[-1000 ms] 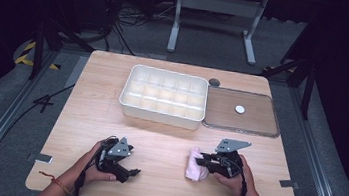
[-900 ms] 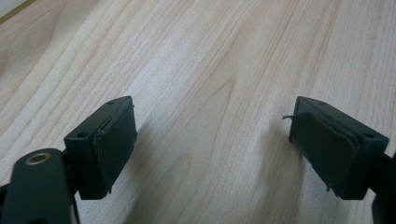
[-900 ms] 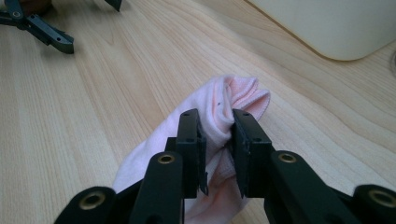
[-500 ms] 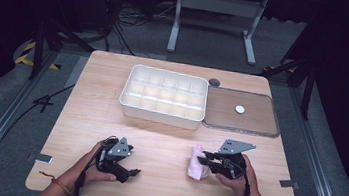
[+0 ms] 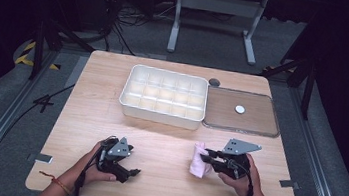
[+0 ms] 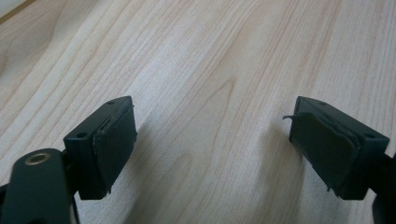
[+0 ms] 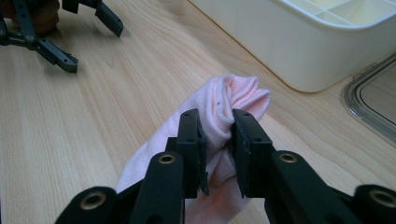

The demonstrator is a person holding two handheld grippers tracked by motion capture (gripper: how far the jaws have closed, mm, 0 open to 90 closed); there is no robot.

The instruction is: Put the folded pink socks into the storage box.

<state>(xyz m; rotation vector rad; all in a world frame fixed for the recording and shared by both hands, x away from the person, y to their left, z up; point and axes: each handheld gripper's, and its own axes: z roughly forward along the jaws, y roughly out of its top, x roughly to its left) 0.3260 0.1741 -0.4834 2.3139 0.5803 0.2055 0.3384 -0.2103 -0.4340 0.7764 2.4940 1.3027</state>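
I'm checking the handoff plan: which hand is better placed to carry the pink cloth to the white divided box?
Right: the right gripper is shut on the pink cloth; the left gripper is open over bare table.

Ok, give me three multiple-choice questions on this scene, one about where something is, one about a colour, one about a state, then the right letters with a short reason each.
1. Where does the clear lid lie?
A. right of the white tray, beside it
B. on top of the tray
C. on the floor

2. What colour is the cloth?
A. blue
B. pink
C. green

3. How does the right claw stand?
A. wide open above the lid
B. shut on the cloth
C. inside the tray

Answers:
1 A: the high view shows the lid flat on the table at the tray's right side.
2 B: the right gripper view shows pale pink fabric.
3 B: there both jaws press the bunched cloth between them, while the left claw stands open over bare wood.
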